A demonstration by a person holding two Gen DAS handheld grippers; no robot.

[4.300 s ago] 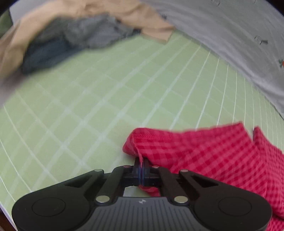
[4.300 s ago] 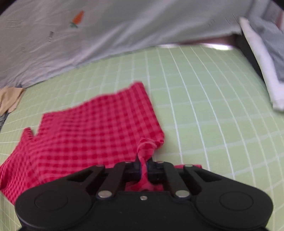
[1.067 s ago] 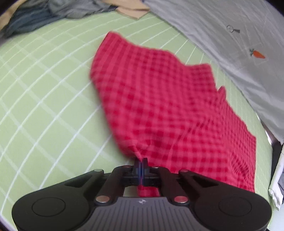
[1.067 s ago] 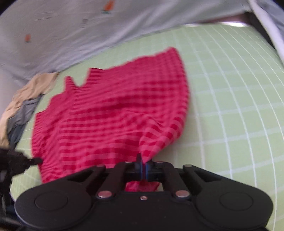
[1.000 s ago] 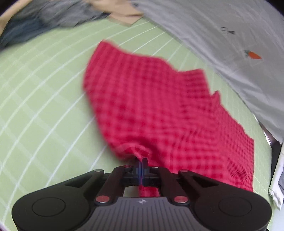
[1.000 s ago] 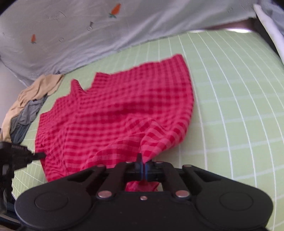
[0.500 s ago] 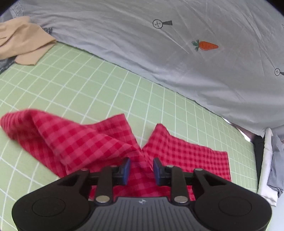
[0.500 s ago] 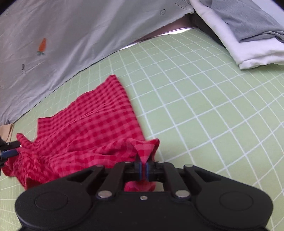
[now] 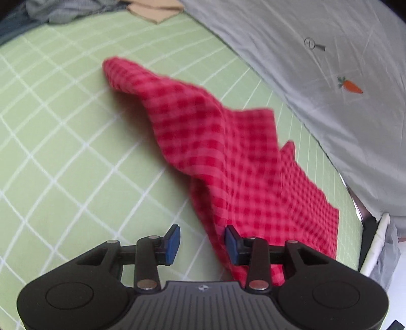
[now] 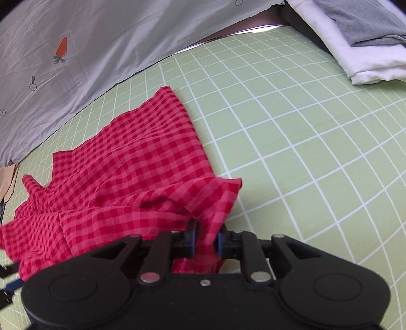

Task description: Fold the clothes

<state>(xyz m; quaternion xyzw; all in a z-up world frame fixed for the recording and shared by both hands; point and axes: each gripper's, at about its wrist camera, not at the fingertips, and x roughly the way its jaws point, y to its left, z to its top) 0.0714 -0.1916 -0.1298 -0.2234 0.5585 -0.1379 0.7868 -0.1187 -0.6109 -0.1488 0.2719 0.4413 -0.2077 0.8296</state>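
My left gripper (image 9: 202, 241) sits over the mat (image 9: 63, 157) at the near edge of the checked garment (image 9: 223, 152), which spreads away toward the sheet (image 9: 317, 63) behind the mat. My right gripper (image 10: 205, 240) has a fold of that garment (image 10: 132, 177) between its fingers (the jaws stand slightly apart). Folded clothes (image 10: 355, 38) lie at the far right; a loose pile (image 9: 63, 10) lies far left.
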